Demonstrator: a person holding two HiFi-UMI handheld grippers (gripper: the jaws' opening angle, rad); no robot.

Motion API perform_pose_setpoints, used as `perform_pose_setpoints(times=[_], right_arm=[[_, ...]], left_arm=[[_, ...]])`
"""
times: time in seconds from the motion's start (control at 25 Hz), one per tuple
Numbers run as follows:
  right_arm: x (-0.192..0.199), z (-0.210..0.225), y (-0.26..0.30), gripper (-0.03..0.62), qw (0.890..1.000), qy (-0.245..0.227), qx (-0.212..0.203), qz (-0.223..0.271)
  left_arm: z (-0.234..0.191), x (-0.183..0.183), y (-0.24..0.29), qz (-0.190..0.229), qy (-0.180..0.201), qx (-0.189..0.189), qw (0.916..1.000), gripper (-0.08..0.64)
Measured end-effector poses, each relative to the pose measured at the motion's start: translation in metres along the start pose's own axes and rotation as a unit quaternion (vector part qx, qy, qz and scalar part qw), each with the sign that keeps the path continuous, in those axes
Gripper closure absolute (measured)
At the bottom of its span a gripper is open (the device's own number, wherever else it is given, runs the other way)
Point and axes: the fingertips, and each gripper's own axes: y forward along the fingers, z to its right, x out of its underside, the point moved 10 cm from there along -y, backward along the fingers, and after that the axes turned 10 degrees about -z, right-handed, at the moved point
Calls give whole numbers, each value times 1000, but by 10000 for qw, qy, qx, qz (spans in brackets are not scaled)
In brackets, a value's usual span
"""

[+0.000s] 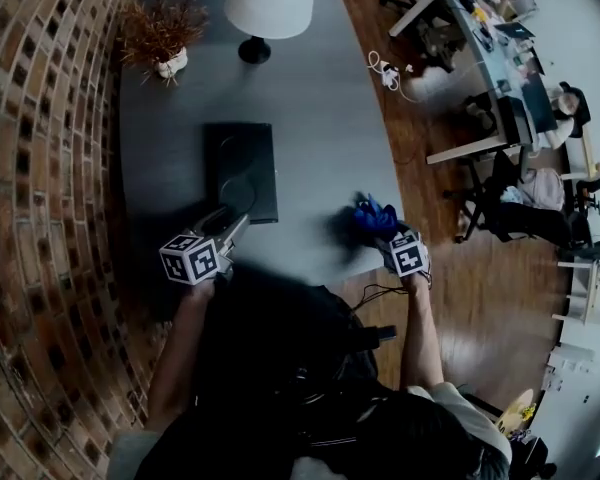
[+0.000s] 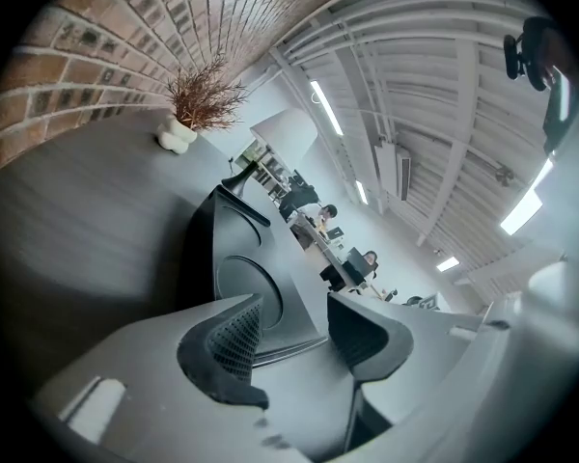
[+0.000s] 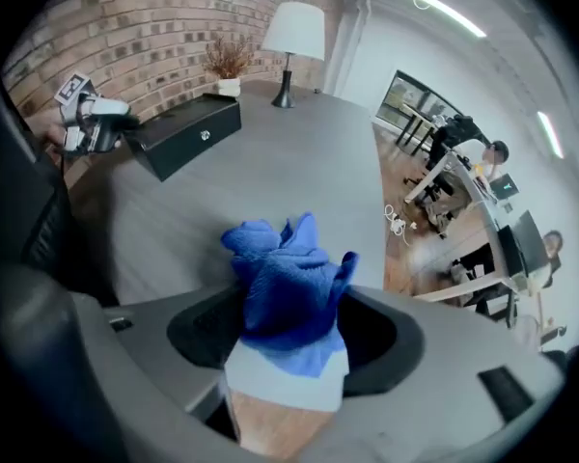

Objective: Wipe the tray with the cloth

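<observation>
R gripper point(image 3: 291, 305) points steeply down at the near right edge of the table point(image 1: 320, 98), jaws wide apart w/ the blue cloth point(image 3: 282, 258) bunched up btwn them. The pads don't press on it, so nothing's held yet. Cloth sits right at the table edge, floor showing just below it. L gripper point(image 2: 297, 309) is at the near left corner of the tray point(image 1: 242, 163), jaws approx half apart, both pad faces bare; that corner lies by the tips, not clamped. Tray is dark, lies on the table, well apart from the cloth; no wiping begun. Step in hand looks like the cloth pick-up. To do it well: go lower so the pads bracket the thick middle of the bunch, not just the top folds; close on several layers; leave a wad proud of the tips for wiping. Lift straight up, since a sideways drag could push it off the edge. L side would do well to brace the tray vs sliding. Farther back: lamp point(image 1: 270, 3) & dried plant point(image 1: 162, 33) at the far end.
</observation>
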Motion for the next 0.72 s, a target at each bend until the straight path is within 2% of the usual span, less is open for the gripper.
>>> perform_pose_setpoints(times=[0.08,0.16,0.2,0.28,0.36,0.48,0.56,0.72], right_arm=[[5,-4,-34,288,9992,260,3,295],[-10,-17,-64,295,9949,183,-7,997],[-26,-29,-73,343,9905,-89,-16,1375],[-70,-60,-74,347,9782,-905,-72,1868],[-114,-92,-59,347,9646,-1706,-205,1999],[-169,-125,-21,347,9433,-2625,-362,1999],[-197,-134,4,359,9283,-3187,-364,1878],[-235,-153,35,360,8918,-4173,-500,1677]], left_arm=[[-1,1,-1,21,24,82,10000,364],[-3,1,0,70,41,173,9998,364],[-5,0,0,100,30,203,9997,365],[-7,1,1,164,-48,206,9996,364],[-6,4,0,217,-110,130,9996,364],[-1,6,0,321,-116,-40,9994,364],[3,7,4,418,-196,-183,9988,364],[9,8,0,424,-324,-523,9972,365]])
